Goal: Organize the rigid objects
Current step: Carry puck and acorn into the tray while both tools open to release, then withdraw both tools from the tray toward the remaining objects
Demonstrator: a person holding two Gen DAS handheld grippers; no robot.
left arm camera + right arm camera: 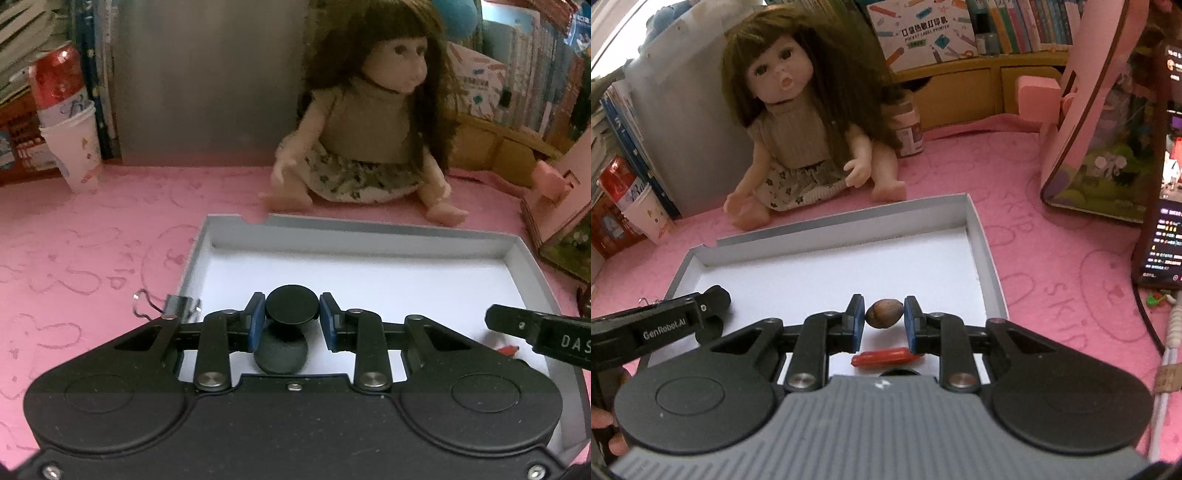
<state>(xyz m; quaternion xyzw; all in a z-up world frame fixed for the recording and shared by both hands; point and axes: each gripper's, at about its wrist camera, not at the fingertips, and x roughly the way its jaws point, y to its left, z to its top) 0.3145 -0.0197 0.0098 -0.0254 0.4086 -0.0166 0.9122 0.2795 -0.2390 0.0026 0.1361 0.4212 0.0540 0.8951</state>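
Observation:
A shallow white box lid (369, 273) lies on the pink mat; it also shows in the right wrist view (827, 266). My left gripper (292, 317) is shut on a black round disc (292, 305) and holds it over the lid's near left part; its shadow lies beneath. My right gripper (885, 319) holds a brown nut (885, 313) between its blue pads (857, 325) above the lid, touching the left pad, with a slight gap at the right one. A red oblong piece (882, 357) lies in the lid below it. The left gripper shows in the right wrist view (716, 299).
A doll (798, 133) sits behind the lid. A binder clip (177, 304) lies at the lid's left edge. Paper cup and red can (70, 122) stand far left. A pink toy house (1100, 122) and a lit phone (1163, 184) stand right. A small jar (908, 133) is beside the doll.

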